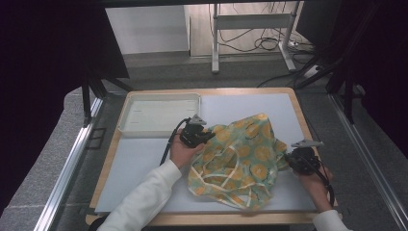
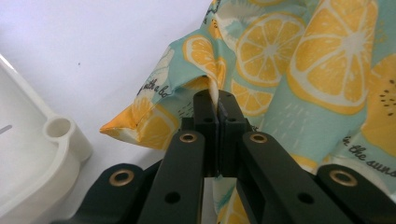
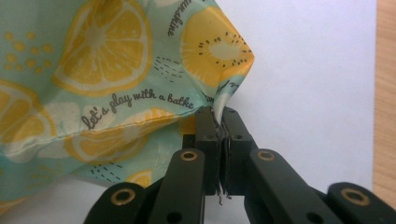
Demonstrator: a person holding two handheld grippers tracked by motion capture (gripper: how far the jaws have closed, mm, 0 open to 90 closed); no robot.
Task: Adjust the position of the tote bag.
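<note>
While the left tool (image 2: 218, 100) presses its jaws together on a fold of the cloth (image 2: 299, 70), the right tool (image 3: 219, 114) pinches another fold at the opposite side, with a thin white edge of fabric showing between each pair of jaws. From above, the left tool (image 1: 196, 133) sits at the cloth's (image 1: 240, 159) left edge and the right tool (image 1: 299, 160) at its right edge, each held in a hand coming from the near side; the left arm wears a white sleeve (image 1: 144, 197).

Between the tools the cloth is bunched and creased, not flat. It is teal with yellow citrus slices, small dark script and a white strap or trim looping over its near part. It rests on the pale mat (image 1: 144, 159) that covers the wooden surface (image 1: 108, 159), right of the middle, with its near edge close to the mat's near border.

Beyond the left tool, at the far left of the mat, stands a white tray (image 1: 159, 98), apart from the cloth; its rounded corner (image 2: 60, 128) shows beside the left tool's jaws.
</note>
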